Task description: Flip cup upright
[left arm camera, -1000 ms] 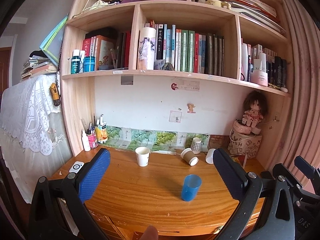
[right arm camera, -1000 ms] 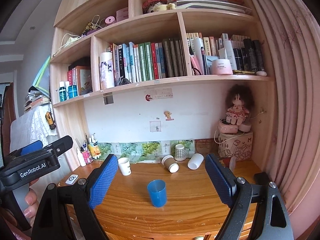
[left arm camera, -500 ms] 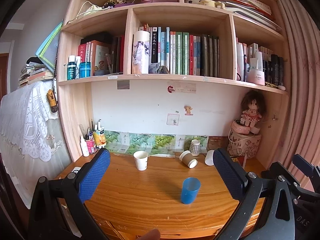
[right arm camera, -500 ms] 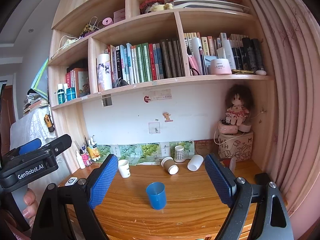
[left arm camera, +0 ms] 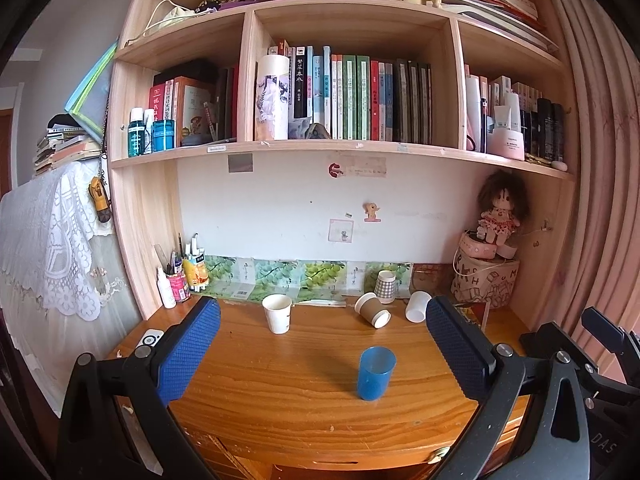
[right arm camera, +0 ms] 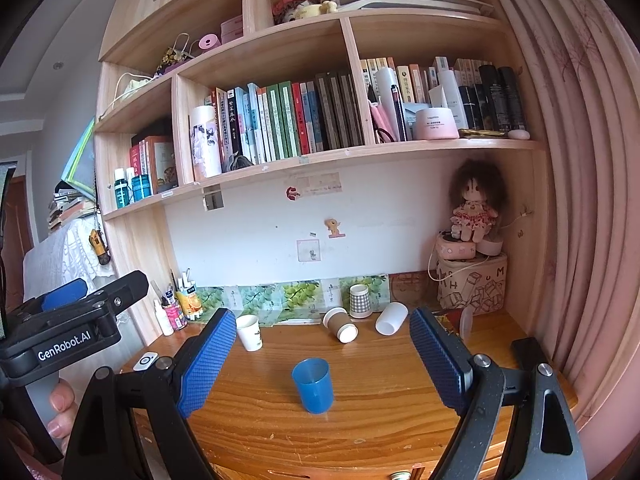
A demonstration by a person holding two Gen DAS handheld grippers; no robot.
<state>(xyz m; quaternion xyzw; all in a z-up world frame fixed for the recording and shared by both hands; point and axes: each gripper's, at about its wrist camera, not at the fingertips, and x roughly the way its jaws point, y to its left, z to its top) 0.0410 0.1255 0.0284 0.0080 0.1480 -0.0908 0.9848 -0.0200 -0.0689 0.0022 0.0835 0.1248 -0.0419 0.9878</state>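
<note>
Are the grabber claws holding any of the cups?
No. The left gripper and right gripper are both open and empty, well back from the blue cup.

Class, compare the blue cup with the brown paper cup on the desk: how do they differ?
The blue cup stands upright, mouth up; the brown paper cup lies on its side. The blue cup sits nearer the cameras, mid-desk; the brown paper cup lies farther back, near the wall. Both rest on the wooden desk, untouched.

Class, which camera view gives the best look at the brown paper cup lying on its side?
The right wrist view: the brown paper cup sits nearer the centre, its white mouth turned toward the camera. The left wrist view shows the same cup slightly smaller, also on its side, beside the checked cup.
</note>
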